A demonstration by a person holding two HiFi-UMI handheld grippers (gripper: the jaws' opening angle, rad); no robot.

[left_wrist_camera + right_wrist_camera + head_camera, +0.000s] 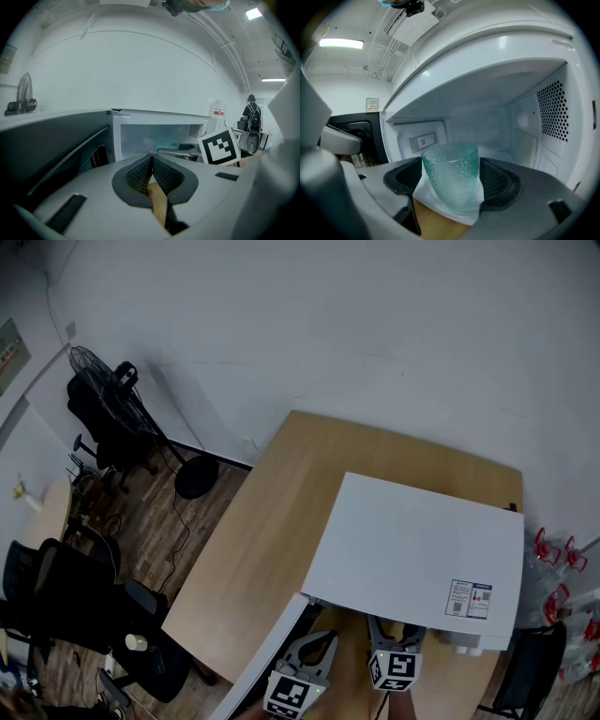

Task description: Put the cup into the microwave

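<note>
A teal dimpled glass cup [450, 164] stands upright between the jaws of my right gripper [452, 182], which is shut on it. The cup is at the mouth of the white microwave's cavity [487, 122], just over the front sill. In the head view the microwave [412, 549] sits on the wooden table, its door [267, 652] swung open to the left. My right gripper [394, 634] reaches under the microwave's front edge, so the cup is hidden there. My left gripper [317, 643] hovers beside the open door; its pads [161, 176] meet, holding nothing.
The wooden table [281, 512] runs left of the microwave. The dark door panel [56, 150] fills the left of the left gripper view. Black office chairs [66, 606] and a fan [94, 371] stand on the floor to the left, and red-capped bottles [558, 577] to the right.
</note>
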